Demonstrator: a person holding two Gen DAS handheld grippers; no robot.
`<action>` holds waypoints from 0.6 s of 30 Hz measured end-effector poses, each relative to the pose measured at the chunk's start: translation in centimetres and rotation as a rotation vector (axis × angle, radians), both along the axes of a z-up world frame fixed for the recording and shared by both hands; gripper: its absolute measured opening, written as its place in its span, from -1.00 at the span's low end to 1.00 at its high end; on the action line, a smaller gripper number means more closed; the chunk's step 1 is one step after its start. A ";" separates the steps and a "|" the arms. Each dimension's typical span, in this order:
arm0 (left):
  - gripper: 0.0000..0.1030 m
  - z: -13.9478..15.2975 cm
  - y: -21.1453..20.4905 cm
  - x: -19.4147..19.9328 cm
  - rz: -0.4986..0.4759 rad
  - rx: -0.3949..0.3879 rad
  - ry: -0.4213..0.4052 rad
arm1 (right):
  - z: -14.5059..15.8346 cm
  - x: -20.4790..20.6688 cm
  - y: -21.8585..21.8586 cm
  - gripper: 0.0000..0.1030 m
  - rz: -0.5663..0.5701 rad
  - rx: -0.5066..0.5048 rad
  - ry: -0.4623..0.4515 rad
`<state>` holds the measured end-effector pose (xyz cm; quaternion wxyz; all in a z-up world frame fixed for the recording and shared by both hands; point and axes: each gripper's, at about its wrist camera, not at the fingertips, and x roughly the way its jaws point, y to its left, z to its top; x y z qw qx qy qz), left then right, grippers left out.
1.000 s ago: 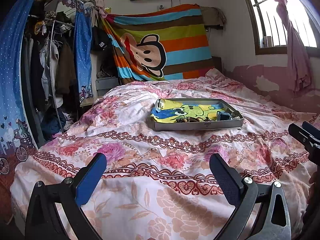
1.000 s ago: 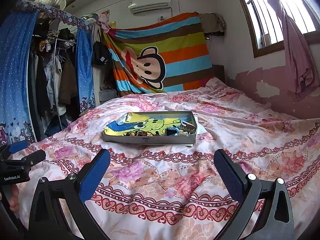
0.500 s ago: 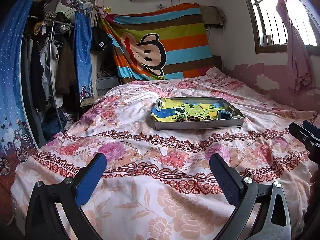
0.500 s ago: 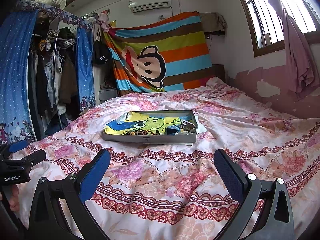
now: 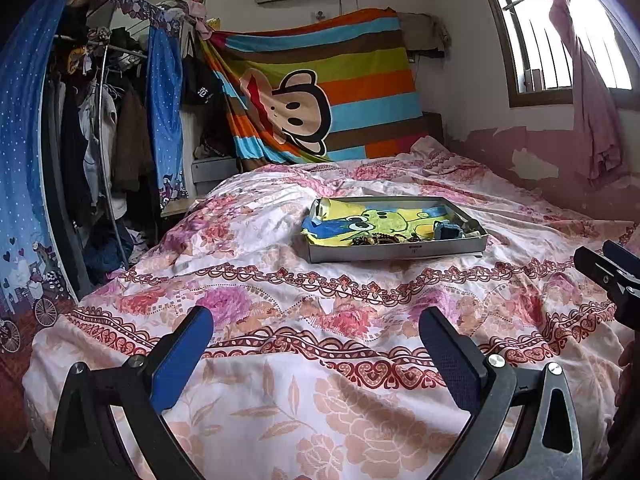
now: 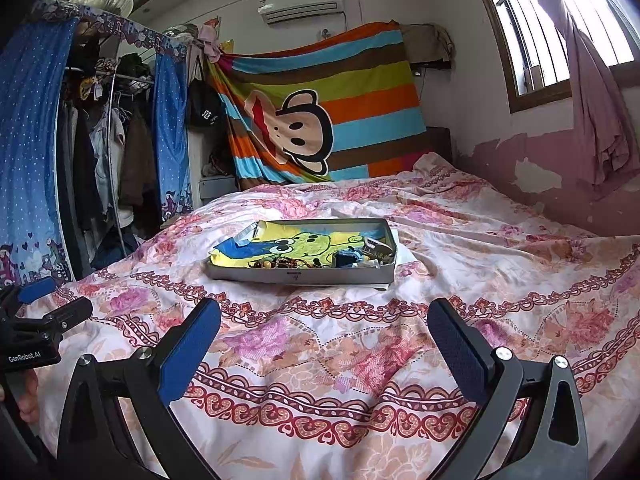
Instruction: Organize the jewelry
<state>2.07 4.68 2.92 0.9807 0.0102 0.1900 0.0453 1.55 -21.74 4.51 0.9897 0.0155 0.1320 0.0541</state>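
Both the left gripper [image 5: 316, 332] and the right gripper [image 6: 324, 324] are being held with jaws wide apart and empty; beaded jewelry [image 6: 286, 265] is lying heaped in the shallow grey cardboard tray [image 6: 300, 276], well beyond the jaws, sorting being undeterminable

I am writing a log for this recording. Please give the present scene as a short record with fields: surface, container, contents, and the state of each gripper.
surface: floral bedspread
container: shallow grey tray, lying flat on the bedspread
contents: yellow cartoon cloth, dark beaded jewelry along the near wall, small blue box
left gripper: open, holds nothing, short of the tray
right gripper: open, holds nothing, short of the tray
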 end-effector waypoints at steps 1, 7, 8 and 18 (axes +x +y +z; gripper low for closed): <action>1.00 0.0 0.0 0.0 -0.001 0.000 0.000 | 0.0 0.0 0.1 0.97 0.001 -0.001 0.000; 1.00 0.0 0.0 0.0 -0.001 0.004 -0.001 | -0.1 0.0 0.1 0.97 0.002 0.000 0.003; 1.00 0.0 0.0 0.0 -0.002 0.004 -0.001 | -0.1 -0.1 0.1 0.97 0.002 0.000 0.004; 1.00 0.1 -0.1 0.0 -0.004 0.007 -0.003 | -0.2 -0.1 0.3 0.97 0.005 -0.001 0.006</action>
